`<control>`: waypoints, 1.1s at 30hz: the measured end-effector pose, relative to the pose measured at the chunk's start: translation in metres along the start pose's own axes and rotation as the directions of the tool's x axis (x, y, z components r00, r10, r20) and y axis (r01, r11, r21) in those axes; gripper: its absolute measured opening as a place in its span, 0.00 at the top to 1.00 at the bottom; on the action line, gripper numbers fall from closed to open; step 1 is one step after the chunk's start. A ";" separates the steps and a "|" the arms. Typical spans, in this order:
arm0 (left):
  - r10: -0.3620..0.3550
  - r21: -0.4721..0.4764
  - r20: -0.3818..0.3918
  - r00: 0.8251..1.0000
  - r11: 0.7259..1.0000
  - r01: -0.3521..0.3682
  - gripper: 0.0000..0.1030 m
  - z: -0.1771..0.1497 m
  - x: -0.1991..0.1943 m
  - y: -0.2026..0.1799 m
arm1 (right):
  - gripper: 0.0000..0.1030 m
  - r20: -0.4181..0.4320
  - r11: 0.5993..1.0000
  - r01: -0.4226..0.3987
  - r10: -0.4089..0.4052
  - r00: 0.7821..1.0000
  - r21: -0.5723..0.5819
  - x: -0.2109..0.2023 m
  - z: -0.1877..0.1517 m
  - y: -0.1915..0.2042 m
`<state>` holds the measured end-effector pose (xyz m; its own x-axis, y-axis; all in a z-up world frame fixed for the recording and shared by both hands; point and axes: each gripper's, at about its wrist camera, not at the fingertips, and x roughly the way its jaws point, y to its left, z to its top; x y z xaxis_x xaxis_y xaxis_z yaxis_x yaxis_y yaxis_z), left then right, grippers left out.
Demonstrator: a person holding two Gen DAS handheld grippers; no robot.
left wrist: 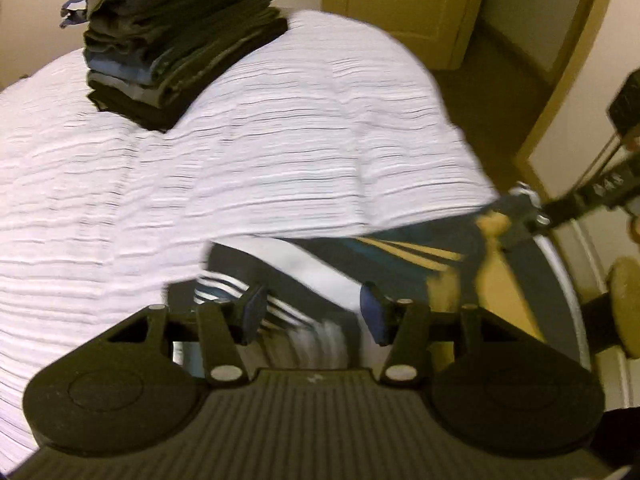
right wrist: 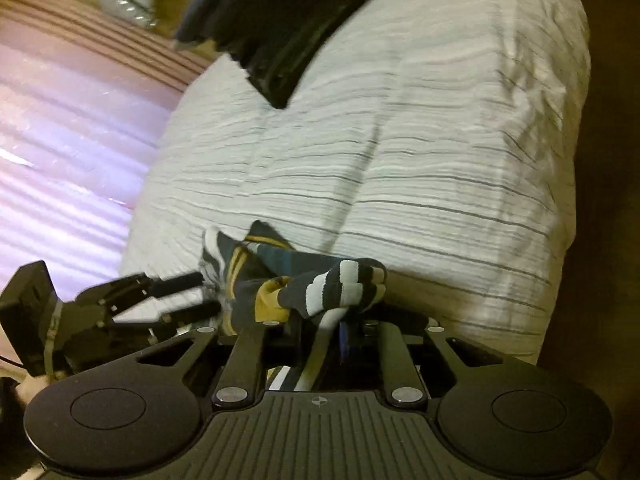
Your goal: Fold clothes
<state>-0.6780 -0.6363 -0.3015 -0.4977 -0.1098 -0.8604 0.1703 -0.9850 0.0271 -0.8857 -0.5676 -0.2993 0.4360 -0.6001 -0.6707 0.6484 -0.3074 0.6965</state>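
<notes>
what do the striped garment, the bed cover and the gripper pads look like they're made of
Striped garment: soft knit fabric, probably cotton or a blend; it bunches and drapes limply, matte.
Bed cover: white woven textile with a ribbed, puckered texture and thin dark lines, matte.
Left gripper pads: dark blue, likely rubber or foam; the frame looks like matte black plastic. Blur leaves this open.

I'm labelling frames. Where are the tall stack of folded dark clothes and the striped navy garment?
Tall stack of folded dark clothes (left wrist: 176,40), left wrist view, middle of its side.
Striped navy garment (right wrist: 340,284), right wrist view, bunched striped fold.
</notes>
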 end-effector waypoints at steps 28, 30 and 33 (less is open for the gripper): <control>0.050 -0.229 -0.050 0.998 0.972 -0.060 0.74 -0.025 -0.014 0.067 | 0.28 0.015 0.999 -0.021 0.020 1.000 0.049 -0.032 -0.020 -0.009; 0.045 -0.273 -0.024 0.999 0.961 -0.049 0.75 -0.038 -0.032 0.065 | 0.28 -0.013 0.998 -0.022 0.023 1.000 0.062 -0.024 -0.029 -0.014; 0.005 -0.311 -0.016 1.000 0.950 -0.010 0.75 -0.059 -0.046 0.047 | 0.22 -0.019 0.997 -0.057 0.058 0.998 0.057 -0.001 -0.036 -0.023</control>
<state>-0.5968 -0.6696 -0.2904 -0.4829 -0.1121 -0.8685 0.4310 -0.8938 -0.1242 -0.8787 -0.5326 -0.3239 0.4846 -0.6027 -0.6340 0.5863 -0.3141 0.7468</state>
